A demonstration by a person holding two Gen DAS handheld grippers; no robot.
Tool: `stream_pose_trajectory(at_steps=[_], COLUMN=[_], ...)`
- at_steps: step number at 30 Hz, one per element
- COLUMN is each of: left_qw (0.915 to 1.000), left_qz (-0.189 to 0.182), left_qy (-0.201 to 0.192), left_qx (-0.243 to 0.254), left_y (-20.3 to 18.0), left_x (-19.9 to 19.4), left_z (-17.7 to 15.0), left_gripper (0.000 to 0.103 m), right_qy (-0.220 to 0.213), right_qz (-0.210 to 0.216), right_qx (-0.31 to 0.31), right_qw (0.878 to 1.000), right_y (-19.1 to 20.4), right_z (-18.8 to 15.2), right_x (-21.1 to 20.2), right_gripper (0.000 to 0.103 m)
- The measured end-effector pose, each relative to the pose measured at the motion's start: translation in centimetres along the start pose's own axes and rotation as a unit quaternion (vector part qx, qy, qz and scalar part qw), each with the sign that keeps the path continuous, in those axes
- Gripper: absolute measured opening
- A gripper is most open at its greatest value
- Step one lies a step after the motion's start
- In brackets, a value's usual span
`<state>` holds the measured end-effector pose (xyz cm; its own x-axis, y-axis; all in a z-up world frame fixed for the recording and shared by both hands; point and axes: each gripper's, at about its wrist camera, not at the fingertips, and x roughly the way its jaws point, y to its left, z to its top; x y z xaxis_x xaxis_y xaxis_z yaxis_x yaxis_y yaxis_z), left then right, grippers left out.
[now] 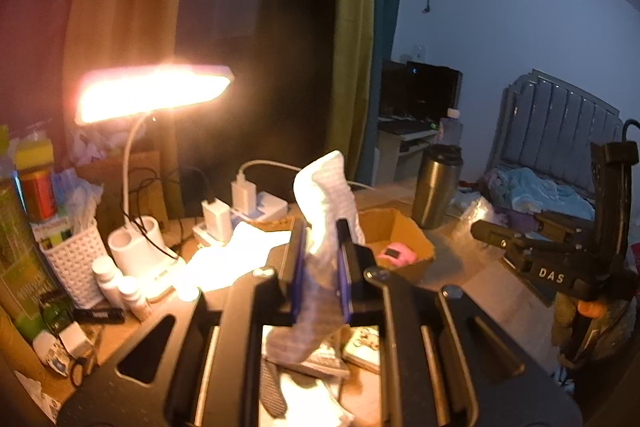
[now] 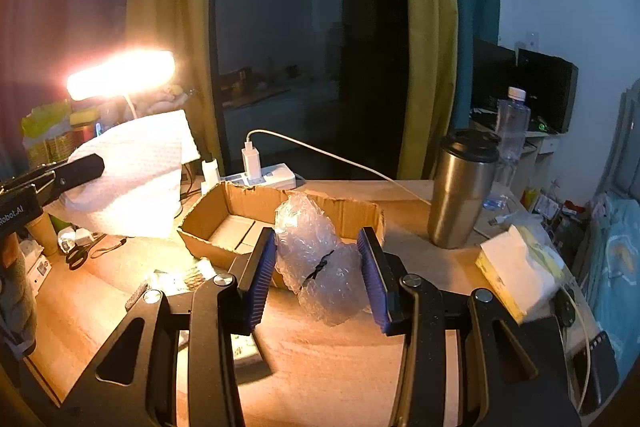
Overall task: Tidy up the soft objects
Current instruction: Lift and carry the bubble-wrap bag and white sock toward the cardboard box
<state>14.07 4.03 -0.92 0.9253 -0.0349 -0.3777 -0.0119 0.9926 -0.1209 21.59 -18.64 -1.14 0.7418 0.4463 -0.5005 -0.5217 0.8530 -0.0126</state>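
Observation:
My left gripper is shut on a white paper towel and holds it up above the desk; the towel also shows in the right wrist view at the left, above the desk. My right gripper is open, its blue pads on either side of a crumpled wad of clear bubble wrap that lies on the desk against the front wall of an open cardboard box. The box holds a pink object.
A lit desk lamp stands at the left among bottles and a white basket. A steel tumbler, a power strip, a tissue pack and scissors are on the desk. More white paper lies under the lamp.

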Motion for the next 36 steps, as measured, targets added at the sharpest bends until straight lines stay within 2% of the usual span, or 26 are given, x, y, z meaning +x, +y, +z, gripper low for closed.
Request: stream_pose_trajectory(at_steps=[5, 14, 36], left_qw=[0.9999, 0.9999, 0.9998], left_qz=[0.009, 0.009, 0.008], left_qy=[-0.012, -0.011, -0.012], left_qx=[0.005, -0.001, -0.013], left_y=[0.5, 2.4, 4.7], left_x=[0.1, 1.8, 3.8], left_z=[0.3, 1.1, 0.5], left_gripper=[0.014, 0.014, 0.014], right_qy=[0.0, -0.003, 0.052], right_qz=[0.002, 0.008, 0.04], right_qx=[-0.01, -0.016, -0.023], right_qw=[1.0, 1.0, 0.998], right_y=[0.8, 1.9, 4.8], right_z=[1.2, 2.8, 2.7], right_x=[1.3, 3.2, 12.3], right_gripper=[0.044, 0.044, 0.044])
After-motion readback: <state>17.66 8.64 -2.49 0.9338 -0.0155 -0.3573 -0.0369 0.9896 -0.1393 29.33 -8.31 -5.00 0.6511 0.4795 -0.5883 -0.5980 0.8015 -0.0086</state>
